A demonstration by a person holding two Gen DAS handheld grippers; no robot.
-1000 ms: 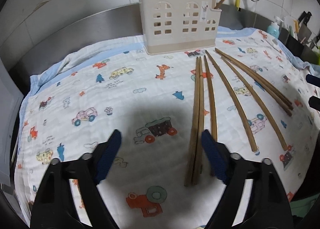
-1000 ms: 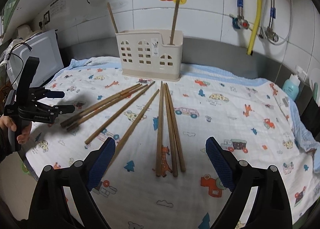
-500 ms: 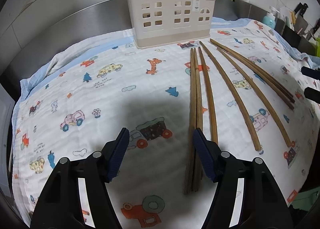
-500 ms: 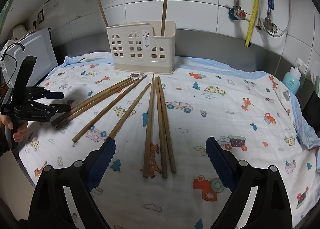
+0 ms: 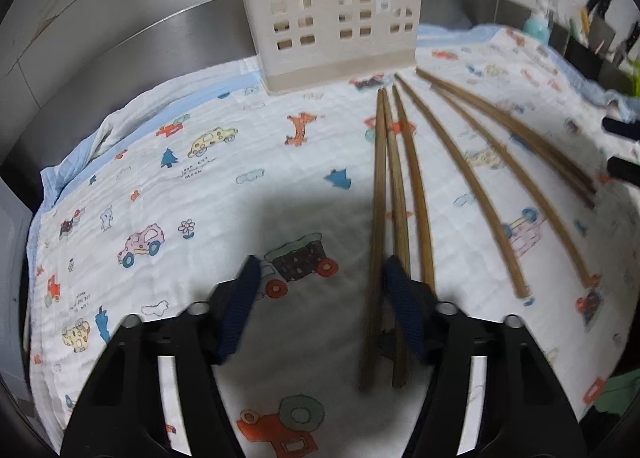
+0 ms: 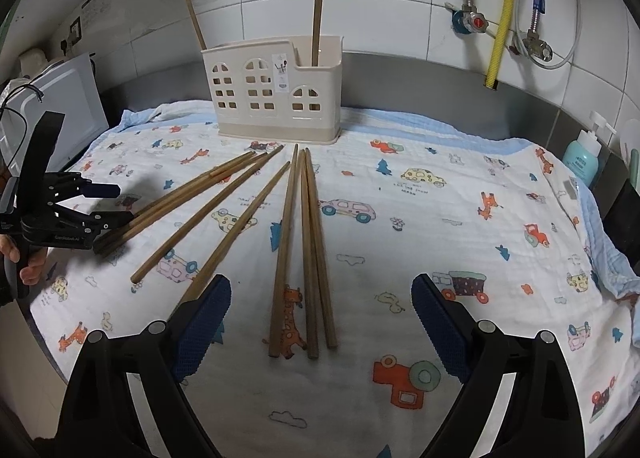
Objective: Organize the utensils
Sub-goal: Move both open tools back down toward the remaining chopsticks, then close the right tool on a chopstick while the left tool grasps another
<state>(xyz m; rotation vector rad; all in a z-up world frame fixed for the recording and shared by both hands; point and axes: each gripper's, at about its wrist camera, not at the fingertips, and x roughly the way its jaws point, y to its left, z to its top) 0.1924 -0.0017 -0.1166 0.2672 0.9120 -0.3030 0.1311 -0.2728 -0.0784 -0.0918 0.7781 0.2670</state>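
A: Where are the chopsticks?
B: Fanned out flat on the printed cloth over the worktop, tips toward the cream holder. Two more stand upright in that holder.
A: And the left hand-held gripper?
B: Its jaws are closing. One chopstick of the nearest bunch lies between the blue pads, not yet pinched.
A: The right hand-held gripper?
B: Spread wide above three chopsticks, gripping nothing.
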